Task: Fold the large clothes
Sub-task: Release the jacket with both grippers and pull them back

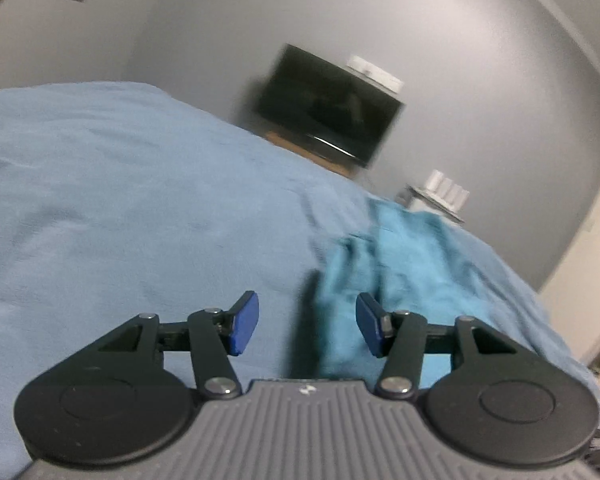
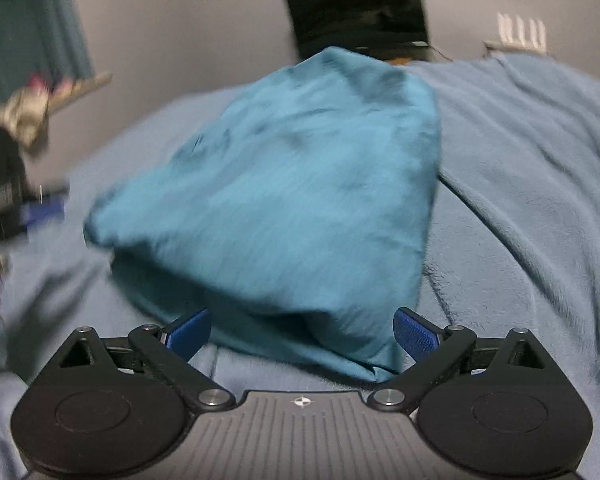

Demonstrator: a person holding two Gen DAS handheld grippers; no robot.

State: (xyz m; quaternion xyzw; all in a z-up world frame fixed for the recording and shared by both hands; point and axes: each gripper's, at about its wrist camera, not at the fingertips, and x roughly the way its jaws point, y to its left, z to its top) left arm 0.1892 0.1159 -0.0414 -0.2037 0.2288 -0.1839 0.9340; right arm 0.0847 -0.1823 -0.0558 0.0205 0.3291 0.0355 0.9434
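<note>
**Teal cloth half folded: take the near edge cleanly**

Teal cotton, a large garment point(image 2: 284, 208), lies bunched on the bed's pale blue blanket point(image 2: 520, 168), about in the middle of the bed. It looks already doubled over, with a thick rounded fold on its near side and loose creases on top. I cannot tell which kind of garment it is.

The right hand-held gripper point(image 2: 302, 334) stands just in front of this near fold, its blue pads spread wide and holding nothing; the cloth's edge lies between them but is not pinched. The left hand-held gripper point(image 1: 308, 326) is about half spread and also empty, with the garment's left border just ahead of its right pad.

In my judgement the step now is a new grasp for the next fold. To do it well, each gripper should go low to the blanket and take all the layers of the edge together, but not the blanket below, which is soft and easy to catch. The two grasps should sit well apart, so the cloth lifts flat.

Behind the bed stand a dark television point(image 2: 360, 12) and a grey wall point(image 1: 380, 20).
</note>
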